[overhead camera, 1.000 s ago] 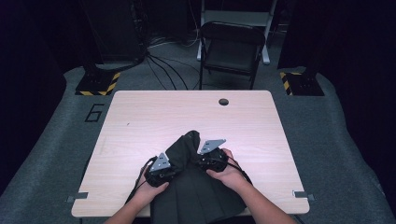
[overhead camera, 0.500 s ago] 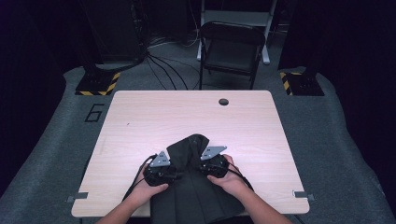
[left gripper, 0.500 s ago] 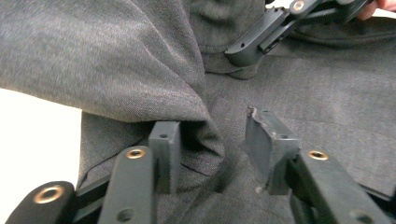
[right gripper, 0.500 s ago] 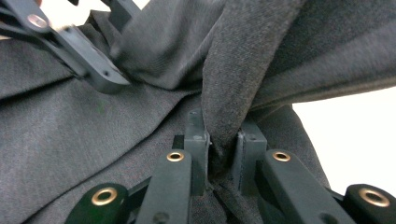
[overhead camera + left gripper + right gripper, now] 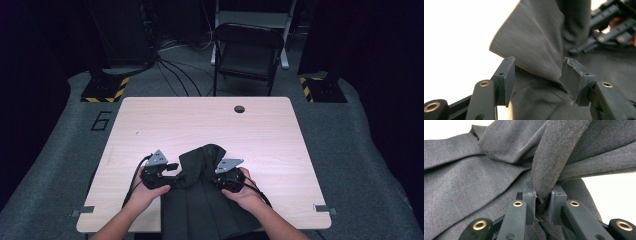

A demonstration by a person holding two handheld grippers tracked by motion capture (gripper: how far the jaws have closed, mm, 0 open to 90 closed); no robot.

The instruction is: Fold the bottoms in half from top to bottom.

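Dark grey woven-fabric garment (image 5: 202, 200) lies on the near middle of the pale wood-grain worktop (image 5: 200, 125), its lower part hanging over the near edge between my forearms. The top of the cloth is bunched into a raised fold between my two tools.

My left hand-held gripper (image 5: 172, 179) sits at the left edge of the garment. In the left gripper view its jaws stand spread, having just been opening; a loose flap of the grey cloth (image 5: 536, 45) hangs between and beyond the pads, but neither pad presses on it. The image is slightly blurred there.

My right hand-held gripper (image 5: 216, 179) sits at the right side of the raised fold. In the right gripper view its jaws are pressed together on a strip of the same cloth (image 5: 554, 157), which rises taut from between the pads (image 5: 528, 192) and runs up and away. More of the fabric lies in flat folds to the left of that strip.

A dark folding chair (image 5: 247, 52) stands beyond the far edge of the worktop.
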